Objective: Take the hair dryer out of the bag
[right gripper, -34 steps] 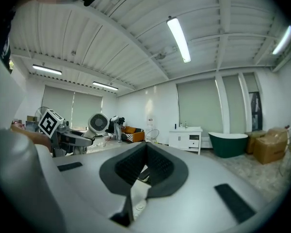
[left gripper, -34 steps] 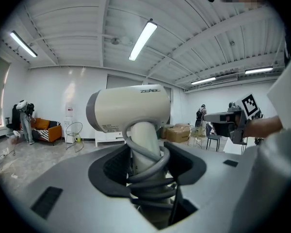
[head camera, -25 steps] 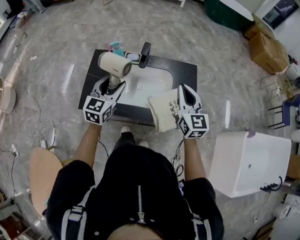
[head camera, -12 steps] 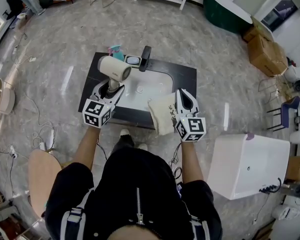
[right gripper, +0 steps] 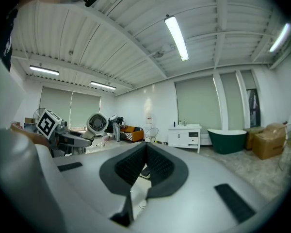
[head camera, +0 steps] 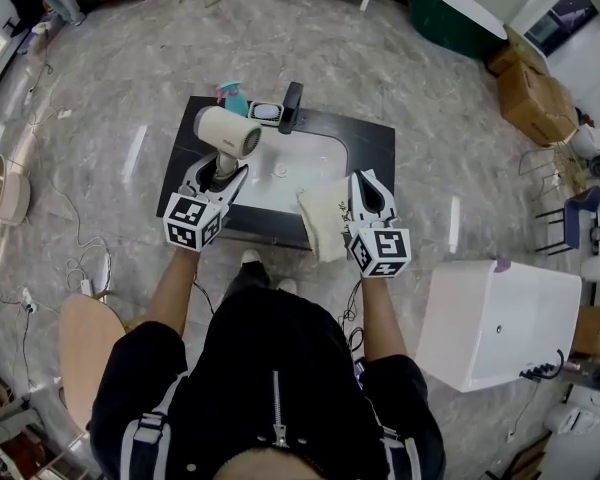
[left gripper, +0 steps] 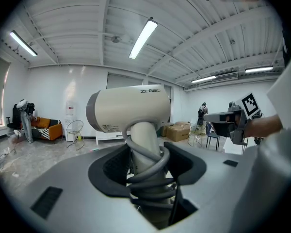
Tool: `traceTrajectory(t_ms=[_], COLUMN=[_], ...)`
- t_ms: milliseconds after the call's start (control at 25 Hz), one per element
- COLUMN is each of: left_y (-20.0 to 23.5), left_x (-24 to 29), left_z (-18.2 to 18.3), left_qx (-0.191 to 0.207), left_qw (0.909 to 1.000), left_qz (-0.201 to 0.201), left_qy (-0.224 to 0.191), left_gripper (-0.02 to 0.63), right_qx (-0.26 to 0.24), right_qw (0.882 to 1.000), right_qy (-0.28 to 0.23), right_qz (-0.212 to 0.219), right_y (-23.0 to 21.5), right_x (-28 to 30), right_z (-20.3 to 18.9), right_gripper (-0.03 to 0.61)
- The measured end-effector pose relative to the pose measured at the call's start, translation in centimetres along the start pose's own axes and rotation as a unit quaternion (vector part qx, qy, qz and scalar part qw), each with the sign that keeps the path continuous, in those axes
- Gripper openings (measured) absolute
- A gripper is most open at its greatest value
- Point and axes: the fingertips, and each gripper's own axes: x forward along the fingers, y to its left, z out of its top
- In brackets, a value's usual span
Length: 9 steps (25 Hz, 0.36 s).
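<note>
A cream hair dryer [head camera: 228, 131] stands up over the left of the sink, its grey cord wound round the handle [left gripper: 144, 154]. My left gripper [head camera: 223, 173] is shut on that handle, and the cord coils sit between its jaws [left gripper: 145, 166]. The limp cream bag [head camera: 325, 220] hangs beside my right gripper [head camera: 365, 186], over the counter's front edge. In the right gripper view the jaws [right gripper: 144, 166] are shut with only a thin edge of cloth between them. The dryer's round air intake [right gripper: 96, 123] shows at that view's left.
Below the grippers is a black vanity counter [head camera: 375, 143] with a white basin [head camera: 290, 163] and a black faucet [head camera: 291, 106]. A teal spray bottle [head camera: 232, 96] and a soap dish [head camera: 267, 115] stand at its back. A white box [head camera: 495, 323] stands on the floor at the right.
</note>
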Motion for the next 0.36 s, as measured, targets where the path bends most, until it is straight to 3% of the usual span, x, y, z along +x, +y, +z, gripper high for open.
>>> traceTrajectory(t_ms=[360], left_y=[-0.15], left_x=[0.46], left_z=[-0.6], left_qx=[-0.002], left_qw=[0.9999], left_qz=[-0.005], left_qy=[0.009], left_gripper=[0.239], right_qx=[0.003], right_qw=[1.0], right_qy=[0.006], right_qz=[-0.002], right_y=[-0.33], right_x=[0.21], right_z=[-0.47], right_gripper=[0.009])
